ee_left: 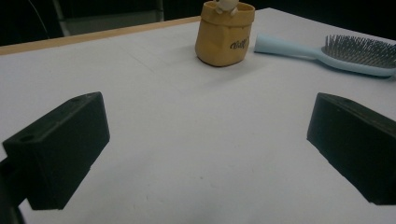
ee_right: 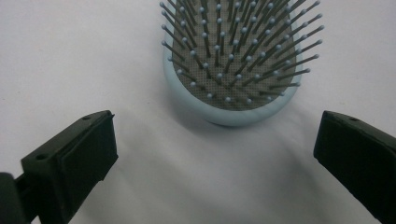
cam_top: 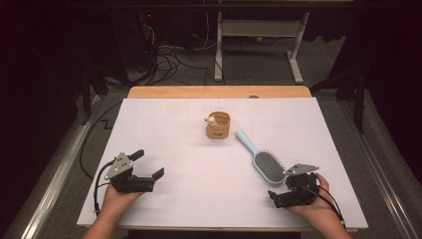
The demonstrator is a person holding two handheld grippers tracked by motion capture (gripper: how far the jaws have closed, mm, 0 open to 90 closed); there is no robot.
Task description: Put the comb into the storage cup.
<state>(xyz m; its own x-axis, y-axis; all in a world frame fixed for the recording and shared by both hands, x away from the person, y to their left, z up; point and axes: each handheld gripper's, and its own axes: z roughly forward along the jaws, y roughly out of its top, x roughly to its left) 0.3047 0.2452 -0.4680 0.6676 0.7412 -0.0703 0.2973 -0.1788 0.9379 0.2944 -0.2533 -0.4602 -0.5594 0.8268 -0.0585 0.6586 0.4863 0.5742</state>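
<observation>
On the white table (cam_top: 174,129), mid-far, sits a tan pot (cam_top: 218,125) with dark script on its side, unreadable; something small and pale pokes over its rim, can't tell what. Brush (cam_top: 263,159) lies bristles up, right of the pot, handle towards it, head towards me. My right gripper (cam_top: 284,189) sits low just short of the brush head (ee_right: 232,60), jaws spread wide, nothing between them; the head's far part is cut off in the right gripper view. My left gripper (cam_top: 148,164) rests low at near left, well apart from both, jaws also spread, empty. Both hands grip from behind.
</observation>
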